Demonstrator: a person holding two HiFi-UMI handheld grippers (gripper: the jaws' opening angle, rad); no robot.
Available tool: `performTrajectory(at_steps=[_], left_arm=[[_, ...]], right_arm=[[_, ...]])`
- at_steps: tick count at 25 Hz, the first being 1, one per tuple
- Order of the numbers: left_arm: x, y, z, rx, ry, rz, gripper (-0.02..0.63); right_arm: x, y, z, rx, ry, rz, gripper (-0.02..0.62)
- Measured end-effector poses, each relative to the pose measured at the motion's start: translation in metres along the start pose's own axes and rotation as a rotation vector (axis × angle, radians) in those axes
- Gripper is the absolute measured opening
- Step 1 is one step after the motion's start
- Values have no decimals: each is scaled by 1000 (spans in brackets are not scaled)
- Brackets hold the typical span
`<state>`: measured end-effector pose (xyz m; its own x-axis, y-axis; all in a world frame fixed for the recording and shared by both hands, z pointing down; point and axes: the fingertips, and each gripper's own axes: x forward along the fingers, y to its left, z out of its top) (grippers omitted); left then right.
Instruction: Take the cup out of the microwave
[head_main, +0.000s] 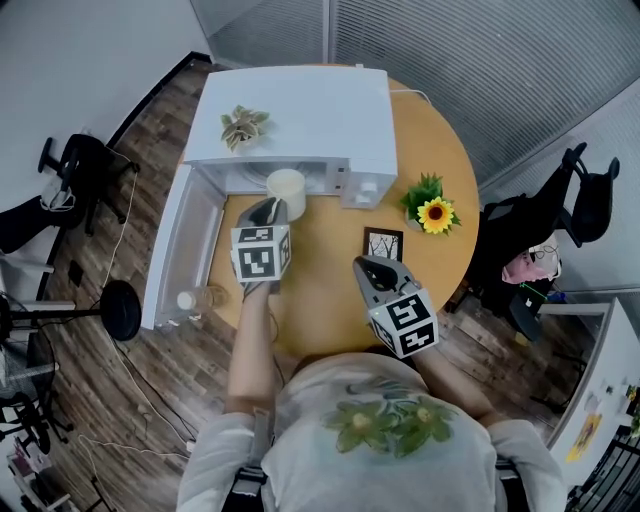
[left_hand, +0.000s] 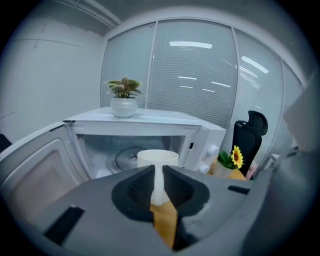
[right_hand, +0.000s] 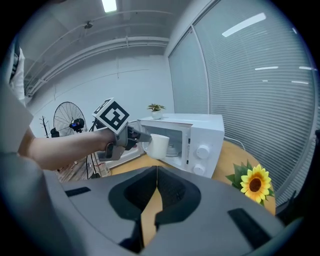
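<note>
Left gripper (left_hand: 159, 186) pinching the cream ceramic cup (left_hand: 157, 158) at the mouth of the white microwave oven (head_main: 300, 115).
Its jaws stand narrow, pressed on a thin white strip at the cup's near side; the cup hangs just in front of the microwave's open cavity, whose door (head_main: 185, 240) swings out to the left. The right gripper (right_hand: 156, 172), jaws together and empty, hovers over the round wooden table (head_main: 320, 275) in front of the microwave, well apart from the cup. A small potted sunflower (head_main: 436, 214) stands just right of the microwave.
</note>
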<state>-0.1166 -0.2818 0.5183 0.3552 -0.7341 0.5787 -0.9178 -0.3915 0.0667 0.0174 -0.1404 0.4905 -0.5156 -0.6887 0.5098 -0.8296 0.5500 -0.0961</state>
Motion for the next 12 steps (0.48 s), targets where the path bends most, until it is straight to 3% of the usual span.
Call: performTrajectory(at_steps=[12], left_arm=[[-69,-24,7,9,-87,-14,52]], right_arm=[[-15,27,-4,-19,-23,33,17]])
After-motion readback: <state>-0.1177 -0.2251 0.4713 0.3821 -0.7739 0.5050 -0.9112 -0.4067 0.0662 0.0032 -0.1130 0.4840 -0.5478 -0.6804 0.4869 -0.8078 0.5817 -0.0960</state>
